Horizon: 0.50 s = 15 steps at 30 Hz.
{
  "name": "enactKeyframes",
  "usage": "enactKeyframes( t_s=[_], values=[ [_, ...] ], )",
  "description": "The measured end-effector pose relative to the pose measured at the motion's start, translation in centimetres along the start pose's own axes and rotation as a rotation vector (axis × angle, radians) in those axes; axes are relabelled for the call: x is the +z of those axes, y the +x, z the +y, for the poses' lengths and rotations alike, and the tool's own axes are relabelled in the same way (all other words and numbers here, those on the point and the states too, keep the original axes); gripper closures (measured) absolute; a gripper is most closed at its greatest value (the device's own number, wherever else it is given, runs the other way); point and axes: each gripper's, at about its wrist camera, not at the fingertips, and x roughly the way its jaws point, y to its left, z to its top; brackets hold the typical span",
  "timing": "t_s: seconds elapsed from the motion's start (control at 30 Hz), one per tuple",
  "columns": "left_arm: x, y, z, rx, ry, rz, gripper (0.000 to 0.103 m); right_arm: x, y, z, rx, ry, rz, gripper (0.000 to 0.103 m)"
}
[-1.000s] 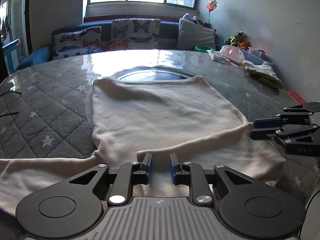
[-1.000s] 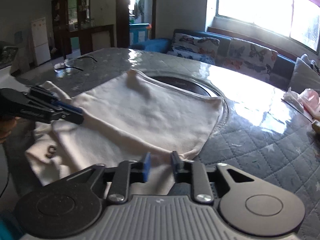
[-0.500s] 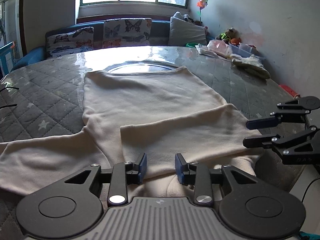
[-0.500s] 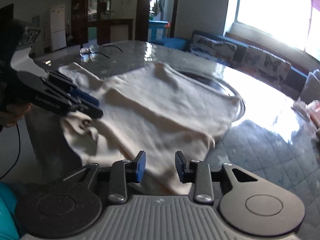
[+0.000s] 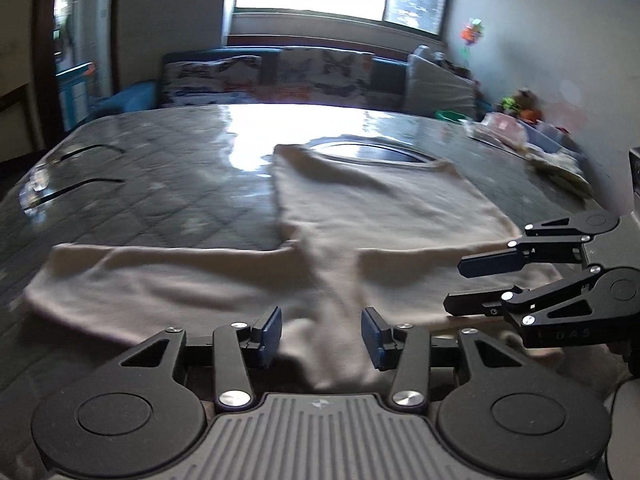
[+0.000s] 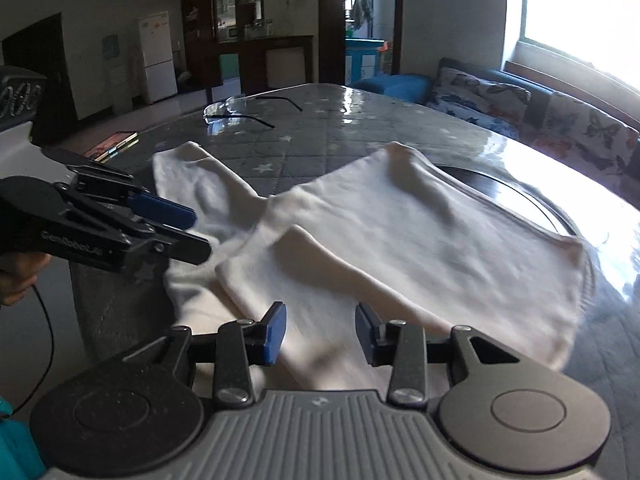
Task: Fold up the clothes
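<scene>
A cream long-sleeved top lies flat on the quilted grey table. One sleeve is folded across its near part, the other sleeve stretches out to the left. My left gripper is open and empty just above the near edge of the cloth. My right gripper is open and empty above the folded sleeve. It shows in the left wrist view at the right. The left gripper shows in the right wrist view at the left.
A pair of glasses lies on the far part of the table. A dark round inset sits under the top's far edge. Loose clothes and a bin lie at the far right. A sofa with cushions stands behind the table.
Both grippers opened, let go of the cloth and drew back toward the near edge. The left wrist view swung left, showing the outstretched sleeve.
</scene>
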Motion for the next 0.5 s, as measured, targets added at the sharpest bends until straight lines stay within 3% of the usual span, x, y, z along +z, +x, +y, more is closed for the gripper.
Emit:
enactKeyframes(
  t_s=[0.2,0.5],
  values=[
    [0.1,-0.4,3.2,0.084,-0.077,0.002,0.051,1.5,1.7,0.8,0.008,-0.008,-0.001,0.065],
    [0.3,-0.8,8.8,0.271,-0.245,-0.007,0.045,1.9,3.1,1.4,-0.003,-0.015,0.014,0.062]
  ],
)
